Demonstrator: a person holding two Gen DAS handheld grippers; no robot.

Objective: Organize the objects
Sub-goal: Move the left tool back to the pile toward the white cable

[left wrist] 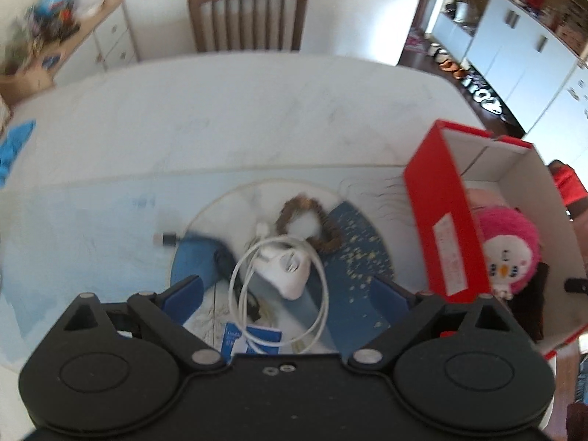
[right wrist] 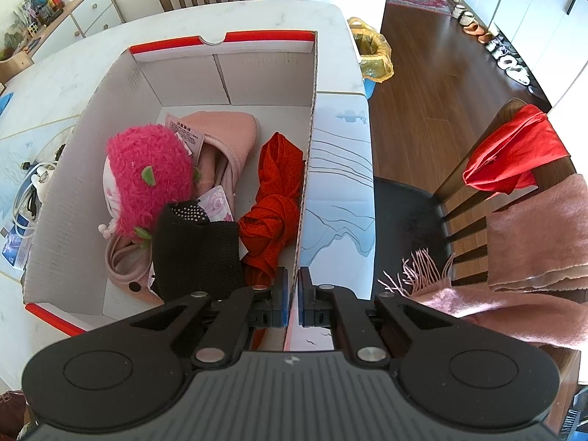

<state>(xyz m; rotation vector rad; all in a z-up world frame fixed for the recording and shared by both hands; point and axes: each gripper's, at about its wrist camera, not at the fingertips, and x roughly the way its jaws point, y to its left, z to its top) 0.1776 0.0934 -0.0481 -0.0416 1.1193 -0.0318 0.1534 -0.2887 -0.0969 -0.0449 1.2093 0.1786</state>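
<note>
Right wrist view: right gripper clamped on right side wall of red cardboard box, pads pinching the wall edge at its near end. Inside box: pink plush toy at left, black knit item nearest, red cloth against right wall, pink slipper toward far end. Box sat on white table, over a pale blue mat. Right of table: chair draped with red garment and pink scarf.

Left wrist view: left gripper with jaws spread wide, nothing between pads, hovering above white charger and coiled white cable. Both lay on a round blue-and-white mat just left of box. Brown ring-shaped hair tie just beyond charger, black USB plug to its left. View motion-blurred. Wooden chair at far side of table.
</note>
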